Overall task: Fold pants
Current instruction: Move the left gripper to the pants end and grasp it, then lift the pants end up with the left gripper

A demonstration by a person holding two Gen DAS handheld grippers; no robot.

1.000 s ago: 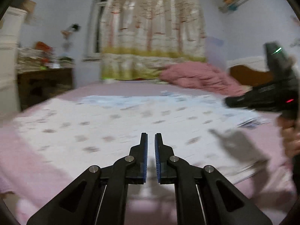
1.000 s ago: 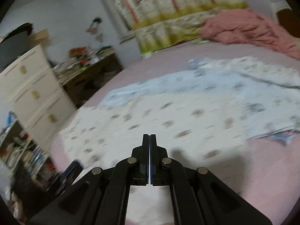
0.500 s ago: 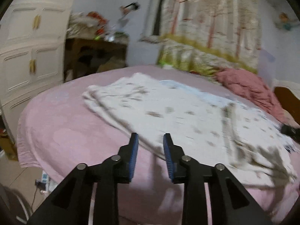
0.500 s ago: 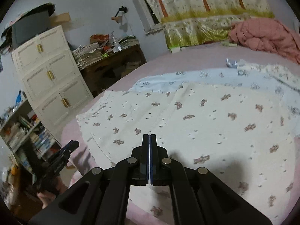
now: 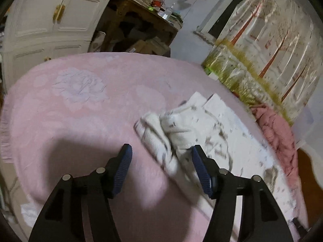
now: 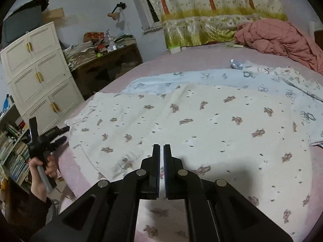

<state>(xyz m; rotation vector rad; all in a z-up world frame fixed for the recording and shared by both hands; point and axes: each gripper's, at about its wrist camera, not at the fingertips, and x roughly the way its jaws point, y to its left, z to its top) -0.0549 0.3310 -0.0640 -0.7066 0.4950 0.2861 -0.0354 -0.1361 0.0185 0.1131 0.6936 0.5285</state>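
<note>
Cream pants (image 6: 201, 131) with a small brown print lie spread flat on the pink bed (image 6: 201, 60). In the left wrist view their bunched end (image 5: 173, 129) sits just ahead of my left gripper (image 5: 161, 151). Its jaws are opening, and the cloth edge lies loose between them, close to the right finger (image 5: 201, 171), with no pad pressing on it. The right wrist view shows that left gripper (image 6: 64, 134) at the pants' left end, held by a hand (image 6: 40, 167). My right gripper (image 6: 161, 147) hovers shut over the pants' near edge, holding nothing.
A pale blue printed garment (image 6: 201, 78) lies behind the pants. A pink quilt (image 6: 282, 38) is heaped at the far right. Left of the bed stand a white cabinet (image 6: 36, 76), a cluttered wooden desk (image 6: 105, 60) and a bookshelf (image 6: 12, 147).
My left gripper has swung left to the pants' end, rolled, and its jaws have gone from nearly shut to wide. The right gripper shifted slightly at first, then held still, shut.
</note>
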